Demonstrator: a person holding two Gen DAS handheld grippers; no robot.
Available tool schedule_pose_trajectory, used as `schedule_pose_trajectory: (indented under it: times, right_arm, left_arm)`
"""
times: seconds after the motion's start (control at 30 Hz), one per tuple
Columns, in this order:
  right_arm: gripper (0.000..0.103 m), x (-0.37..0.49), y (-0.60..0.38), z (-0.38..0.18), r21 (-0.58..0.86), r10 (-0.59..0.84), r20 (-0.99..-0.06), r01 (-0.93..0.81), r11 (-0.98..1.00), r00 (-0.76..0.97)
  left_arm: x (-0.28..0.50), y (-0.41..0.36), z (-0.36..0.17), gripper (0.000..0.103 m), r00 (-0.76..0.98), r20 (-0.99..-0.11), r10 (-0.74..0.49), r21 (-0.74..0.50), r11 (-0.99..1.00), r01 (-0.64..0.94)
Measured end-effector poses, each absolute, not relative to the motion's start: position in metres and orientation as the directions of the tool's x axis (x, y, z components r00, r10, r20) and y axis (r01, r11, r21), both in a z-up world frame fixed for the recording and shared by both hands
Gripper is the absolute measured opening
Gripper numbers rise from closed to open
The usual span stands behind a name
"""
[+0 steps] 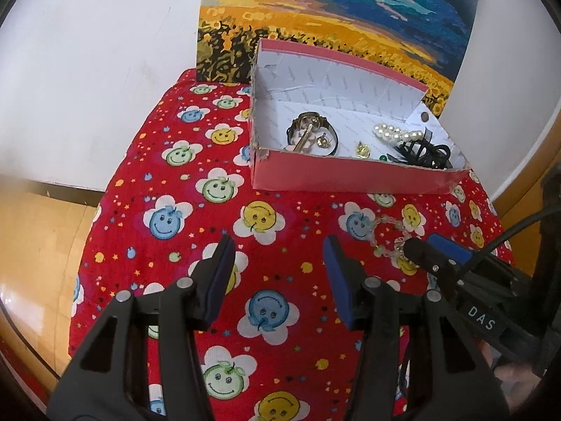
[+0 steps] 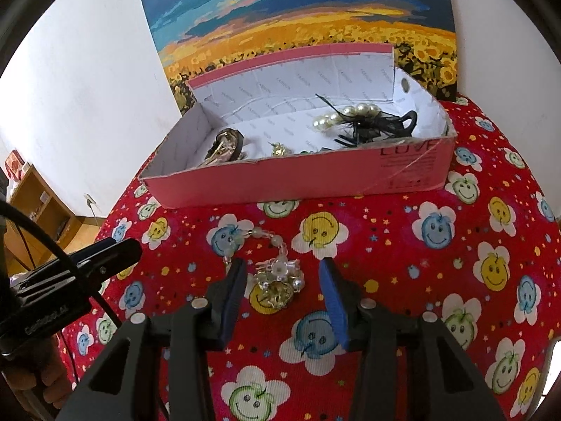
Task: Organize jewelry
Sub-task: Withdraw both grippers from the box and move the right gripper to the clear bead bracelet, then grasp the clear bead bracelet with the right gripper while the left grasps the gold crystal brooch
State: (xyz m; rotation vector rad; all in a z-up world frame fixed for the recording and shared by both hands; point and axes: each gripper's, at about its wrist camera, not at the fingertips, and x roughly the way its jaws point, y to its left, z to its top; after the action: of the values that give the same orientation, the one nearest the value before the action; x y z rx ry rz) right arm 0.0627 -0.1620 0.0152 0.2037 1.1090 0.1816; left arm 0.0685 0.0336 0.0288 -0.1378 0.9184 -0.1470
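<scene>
A pale bead bracelet with a flower cluster (image 2: 277, 277) lies on the red smiley cloth, between the open jaws of my right gripper (image 2: 282, 273), not gripped. It also shows in the left wrist view (image 1: 389, 238), with my right gripper (image 1: 426, 244) at it. My left gripper (image 1: 278, 245) is open and empty over the cloth, left of the bracelet. A pink box (image 1: 350, 172) (image 2: 298, 182) behind holds a gold watch (image 1: 308, 129) (image 2: 224, 147), a pearl string (image 1: 396, 133) (image 2: 343, 114), a black hair clip (image 1: 424, 151) (image 2: 378, 122) and small gold earrings (image 1: 363, 149) (image 2: 278, 149).
A sunflower-field painting (image 1: 333, 17) (image 2: 298, 17) leans on the white wall behind the box. The cloth-covered table (image 1: 175, 210) (image 2: 455, 280) drops off at left to a wooden floor (image 1: 31, 245). A wooden shelf (image 2: 35, 200) stands at far left.
</scene>
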Motion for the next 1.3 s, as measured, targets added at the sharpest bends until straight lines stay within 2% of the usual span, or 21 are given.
schedule_pose_trajectory:
  times: [0.2,0.33,0.67,0.93,1.3]
  right_arm:
    - [0.035,0.067,-0.158,0.011,0.238,0.239,-0.872,-0.058,0.97,0.427]
    - [0.019,0.069,-0.156,0.01,0.234,0.242,-0.871,-0.07,0.97,0.427]
    - [0.017,0.061,-0.156,0.03,0.246,0.261,-0.841,-0.095,0.965,0.474]
    - [0.017,0.054,-0.169,0.06,0.322,0.33,-0.789,-0.108,0.941,0.518]
    - [0.017,0.049,-0.194,0.078,0.341,0.322,-0.762,-0.073,0.937,0.562]
  left_arm:
    - [0.07,0.034,0.025,0.044,0.591,-0.785,-0.188,-0.182,0.981,0.071]
    - [0.07,0.034,0.024,0.044,0.588,-0.787,-0.189,-0.183,0.981,0.071]
    - [0.068,0.033,0.027,0.044,0.595,-0.782,-0.187,-0.183,0.981,0.068]
    - [0.063,0.026,0.032,0.044,0.597,-0.779,-0.194,-0.181,0.98,0.081]
    - [0.06,0.01,0.034,0.045,0.588,-0.778,-0.221,-0.181,0.975,0.127]
